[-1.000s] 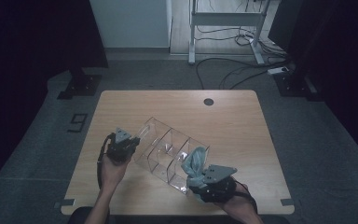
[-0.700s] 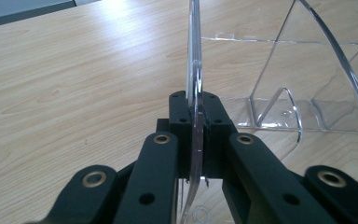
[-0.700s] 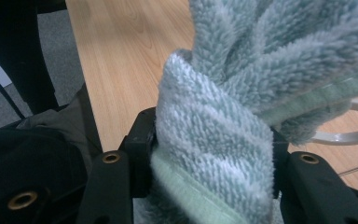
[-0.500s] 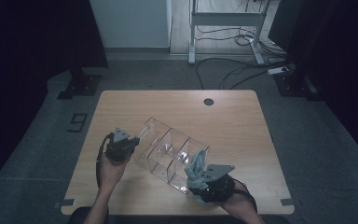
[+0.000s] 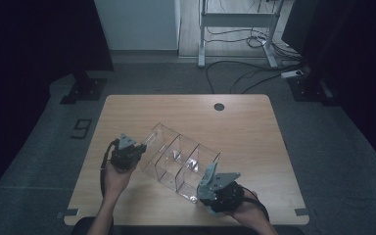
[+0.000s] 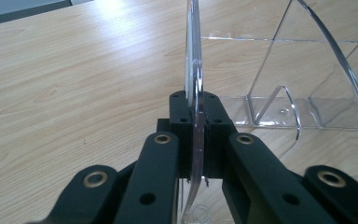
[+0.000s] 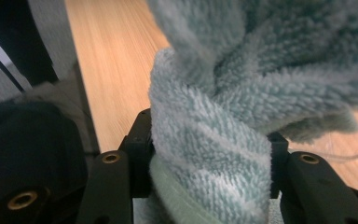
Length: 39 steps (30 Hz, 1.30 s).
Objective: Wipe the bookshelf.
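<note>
1. Left gripper [image 6: 196,135] is clamped tight on the end wall of the clear acrylic organizer [image 5: 178,161], which sits tilted near the table's [image 5: 254,127] front edge.
2. Right gripper [image 7: 209,154] has a bunched teal towel [image 7: 242,93] squeezed in its jaws, right at the organizer's other end by the front right corner.
3. A small round hole [image 5: 219,106] sits near the far edge, well apart.

Right gripper [image 5: 210,188] with cloth [image 7: 242,107] lowered beside organizer [image 5: 178,159].

Two black grippers are seen, the left gripper [image 5: 136,151] and the right gripper [image 5: 206,183]. A grey three-cornered plate is fixed on top of each. Flat black jaw arms are joined with round brass-coloured screws. A black cable is looped from the left one. Bare forearms are shown.
</note>
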Available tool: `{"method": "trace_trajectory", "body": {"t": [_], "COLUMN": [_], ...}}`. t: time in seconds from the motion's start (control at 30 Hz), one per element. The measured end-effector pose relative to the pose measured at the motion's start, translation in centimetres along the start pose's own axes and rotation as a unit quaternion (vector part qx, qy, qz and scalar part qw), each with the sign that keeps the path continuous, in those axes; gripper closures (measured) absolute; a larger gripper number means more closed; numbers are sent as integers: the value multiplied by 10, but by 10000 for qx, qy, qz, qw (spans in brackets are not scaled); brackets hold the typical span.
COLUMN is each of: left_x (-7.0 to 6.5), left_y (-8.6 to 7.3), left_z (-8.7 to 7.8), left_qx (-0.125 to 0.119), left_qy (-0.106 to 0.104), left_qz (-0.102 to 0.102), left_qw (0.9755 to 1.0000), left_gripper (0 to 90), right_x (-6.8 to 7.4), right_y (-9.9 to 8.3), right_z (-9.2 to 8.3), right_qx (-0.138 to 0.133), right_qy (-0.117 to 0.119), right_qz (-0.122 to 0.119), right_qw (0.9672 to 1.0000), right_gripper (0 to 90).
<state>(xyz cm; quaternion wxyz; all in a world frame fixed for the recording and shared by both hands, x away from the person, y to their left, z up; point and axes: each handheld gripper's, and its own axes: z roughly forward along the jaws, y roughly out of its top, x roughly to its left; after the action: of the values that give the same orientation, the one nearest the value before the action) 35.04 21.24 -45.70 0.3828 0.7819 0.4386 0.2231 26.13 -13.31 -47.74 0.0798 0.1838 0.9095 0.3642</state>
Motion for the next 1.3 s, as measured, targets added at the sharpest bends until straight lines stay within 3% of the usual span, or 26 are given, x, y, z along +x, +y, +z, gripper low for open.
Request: {"method": "trace_trajectory", "body": {"t": [0.1,0.37,0.7,1.3], "left_x": [0,1,0,2], "left_y": [0,0,0,0], "left_z": [0,0,-1,0], "left_qx": [1,-10,42,20], "left_qy": [-8,-26,-54,-106], "left_qz": [7,59,161,184], "left_qw": [10000,10000,9998,9998], "left_gripper": [859,861,861,859], "right_x": [-2,-3,-17,-51], "right_y": [-3,-4,-9,-17], "right_z": [8,8,6,7], "right_qx": [176,159,59,49], "right_qy": [-34,-70,-187,-744], "right_qz": [4,12,109,456], "right_qw": [9998,9998,9997,9962], "right_gripper": [517,517,514,513]}}
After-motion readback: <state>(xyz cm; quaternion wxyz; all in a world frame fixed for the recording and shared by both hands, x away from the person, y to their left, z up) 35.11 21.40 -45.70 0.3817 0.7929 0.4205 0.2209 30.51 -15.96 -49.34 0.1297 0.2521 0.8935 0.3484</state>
